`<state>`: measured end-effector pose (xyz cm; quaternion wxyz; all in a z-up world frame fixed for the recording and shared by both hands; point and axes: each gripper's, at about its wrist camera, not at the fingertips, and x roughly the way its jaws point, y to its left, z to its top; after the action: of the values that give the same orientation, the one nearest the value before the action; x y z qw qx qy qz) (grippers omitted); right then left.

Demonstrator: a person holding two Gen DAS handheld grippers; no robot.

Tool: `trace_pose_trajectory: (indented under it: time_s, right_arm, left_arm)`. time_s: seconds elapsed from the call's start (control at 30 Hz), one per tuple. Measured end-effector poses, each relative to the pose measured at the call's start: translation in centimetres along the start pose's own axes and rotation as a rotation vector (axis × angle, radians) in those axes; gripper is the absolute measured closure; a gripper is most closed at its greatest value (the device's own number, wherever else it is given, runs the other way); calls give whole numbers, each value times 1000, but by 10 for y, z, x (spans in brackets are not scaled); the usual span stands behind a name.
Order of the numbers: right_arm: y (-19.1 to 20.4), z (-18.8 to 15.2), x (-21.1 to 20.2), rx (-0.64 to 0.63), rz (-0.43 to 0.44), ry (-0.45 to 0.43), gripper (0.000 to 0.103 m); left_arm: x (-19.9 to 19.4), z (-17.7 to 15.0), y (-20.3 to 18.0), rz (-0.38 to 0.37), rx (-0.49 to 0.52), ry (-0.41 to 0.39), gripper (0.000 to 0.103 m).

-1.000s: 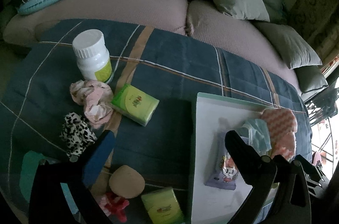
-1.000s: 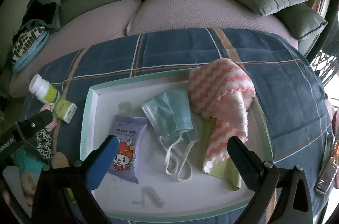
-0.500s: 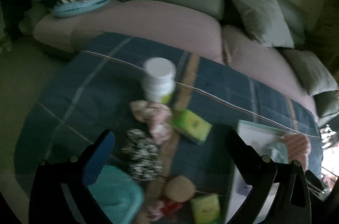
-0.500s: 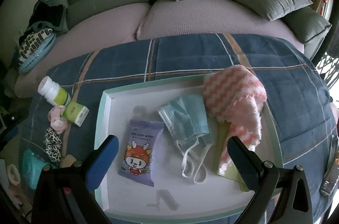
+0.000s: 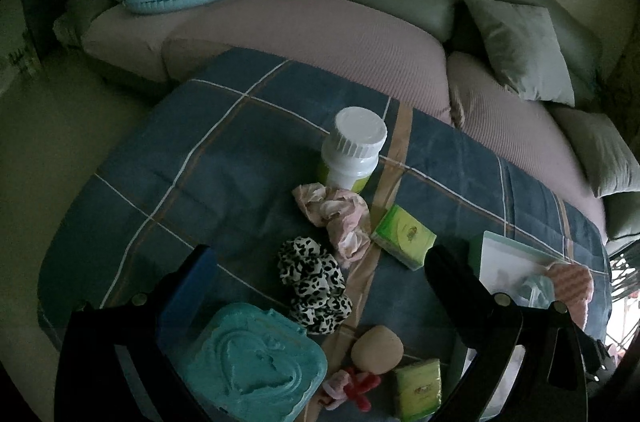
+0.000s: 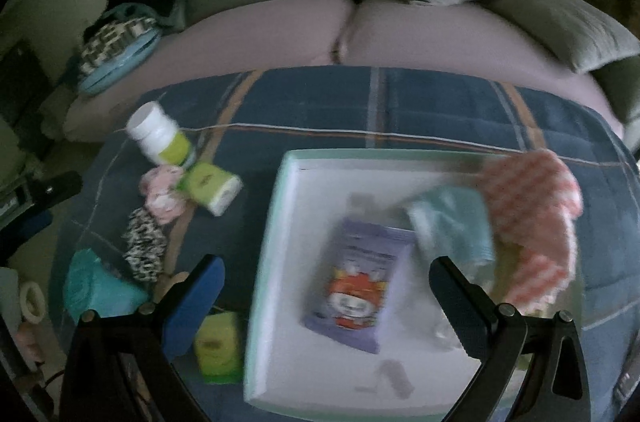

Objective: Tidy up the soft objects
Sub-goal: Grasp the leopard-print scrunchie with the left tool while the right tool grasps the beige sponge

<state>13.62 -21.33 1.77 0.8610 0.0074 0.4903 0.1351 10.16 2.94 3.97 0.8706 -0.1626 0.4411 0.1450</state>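
Left gripper [image 5: 320, 274]: jaws wide, empty, hovering over the leopard scrunchie [image 5: 314, 285], probably the next pick. Right gripper [image 6: 326, 284]: jaws wide, empty, above the tray [image 6: 268, 262]. The tray serves as the collection point: pouch [image 6: 358, 298], mask [image 6: 452, 226] and towel [image 6: 532, 218] lie inside. Left of the tray, loose on the blanket [image 5: 224, 158]: pink scrunchie [image 5: 334, 218], tissue pack [image 5: 402, 236], bottle [image 5: 352, 154].

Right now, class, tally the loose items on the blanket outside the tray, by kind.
Scrunchies: 2, pink and leopard-print
Green tissue packs: 2
White bottle: 1
Teal wipes pack: 1
Beige sponge: 1
Red-pink item: 1
Total: 8
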Motion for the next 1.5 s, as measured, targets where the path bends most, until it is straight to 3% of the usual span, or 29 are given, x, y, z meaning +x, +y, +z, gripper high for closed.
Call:
trace_pose_trajectory:
  time_s: [0.3,0.5,0.6,0.7,0.77,1.13,1.33,1.5]
  right_arm:
    - [54,-2,31,-113,89,76,0]
    - [77,-9,46,-156,97,128,0]
    - [86,-12,51,-177,106,147,0]
    - [95,-15,57,-201,111,167,0]
    - [99,-18,63,-208,115,187,2]
    - [107,-29,89,-211,126,268,15]
    - [108,-30,100,-210,123,293,21]
    - [111,-29,105,-214,128,293,26]
  left_arm:
    - [15,11,13,11,-16,72,0]
    - [27,18,15,4,111,147,0]
    - [39,21,15,-8,176,213,0]
    - [53,21,16,-105,199,327,0]
    - [64,21,18,-130,187,401,0]
    - [99,35,13,-67,236,572,0]
    - [118,28,-3,-88,257,664,0]
    - [130,26,-14,-53,281,690,3]
